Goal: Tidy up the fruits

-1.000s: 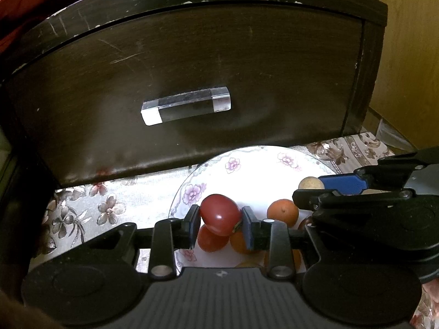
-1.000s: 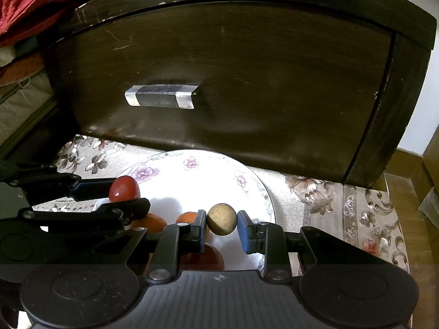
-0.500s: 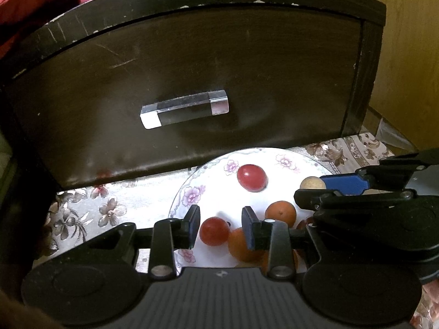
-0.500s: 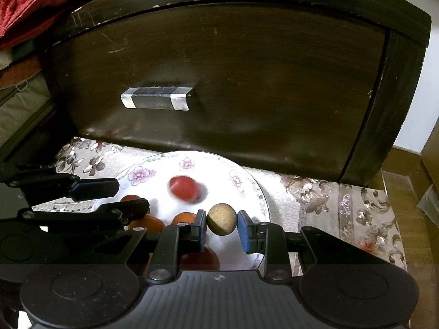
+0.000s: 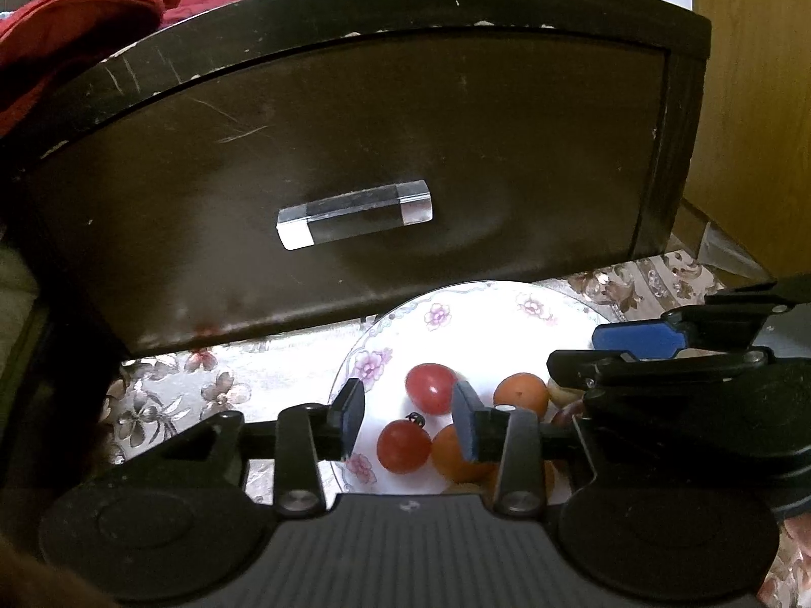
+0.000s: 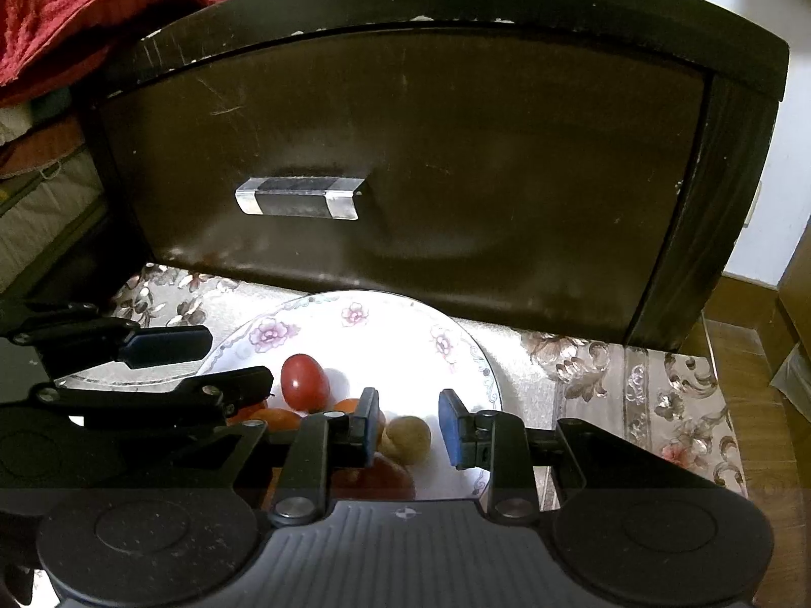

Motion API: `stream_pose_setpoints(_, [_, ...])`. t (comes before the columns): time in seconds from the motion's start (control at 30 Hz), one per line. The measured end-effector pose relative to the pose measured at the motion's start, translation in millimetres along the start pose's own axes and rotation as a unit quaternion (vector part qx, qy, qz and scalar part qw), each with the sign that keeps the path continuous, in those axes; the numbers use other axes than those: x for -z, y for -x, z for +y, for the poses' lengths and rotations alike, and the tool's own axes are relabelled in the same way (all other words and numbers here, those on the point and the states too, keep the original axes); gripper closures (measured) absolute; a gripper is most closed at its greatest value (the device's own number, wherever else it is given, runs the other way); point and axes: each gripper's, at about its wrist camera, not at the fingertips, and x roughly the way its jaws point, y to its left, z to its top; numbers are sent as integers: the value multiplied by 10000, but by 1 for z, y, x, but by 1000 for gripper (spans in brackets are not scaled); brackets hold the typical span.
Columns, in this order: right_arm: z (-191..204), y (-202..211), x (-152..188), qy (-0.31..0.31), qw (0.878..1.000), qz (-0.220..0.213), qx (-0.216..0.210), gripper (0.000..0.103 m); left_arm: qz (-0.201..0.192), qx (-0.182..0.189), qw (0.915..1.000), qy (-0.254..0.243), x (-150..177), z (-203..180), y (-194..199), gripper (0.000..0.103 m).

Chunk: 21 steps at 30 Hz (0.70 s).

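Fruits: small, round and smooth-skinned, gathered on the near half of the floral plate (image 5: 532, 304).
Red tomato (image 5: 431, 388): glossy, slightly oval, resting on the plate just beyond the left fingertips; in the right wrist view it sits left of the right gripper.
Second tomato (image 5: 404, 445): round, with a dark stem stub on top — it lies nearer, beside an orange fruit (image 5: 453, 453) that it appears to touch.
Small orange (image 5: 520, 393): matte, round, right of the red tomato.
Tan fruit (image 6: 407, 440): dull, rough-looking ball lying on the plate between the right gripper's spread fingers, touching neither blue pad.
Plate: white glazed ceramic, round, with purple flower prints around the rim; it holds every fruit in view.
Left gripper (image 5: 408, 413): jaws apart, nothing between them but the fruit lying below.
Right gripper (image 6: 409, 425): jaws apart, empty — the tan fruit sits loose in the gap.
Cloth (image 6: 633, 385): shiny, beige with a floral pattern, under the plate.
Drawer front (image 5: 355, 152): dark scratched wood, curved, standing right behind the plate, with a clear bar handle (image 5: 355, 213).
Red towel (image 6: 61, 15): fuzzy, heaped on top at the left.
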Motion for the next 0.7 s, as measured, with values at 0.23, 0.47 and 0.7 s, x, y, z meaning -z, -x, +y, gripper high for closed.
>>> stream_pose_setpoints(0.23, [3,3,0,19,10000,-4,7,76,1,-36,10000,41,2,3,5,58])
stream_pose_setpoints(0.47, [5,9,1,34,10000,-17,53,72,-13,-68,9998,168,5,8,16,50])
stream_pose_setpoints(0.7, [7,22,4,81,9999,-76,111,68,-100,-279,9994,200,16,9,34,28])
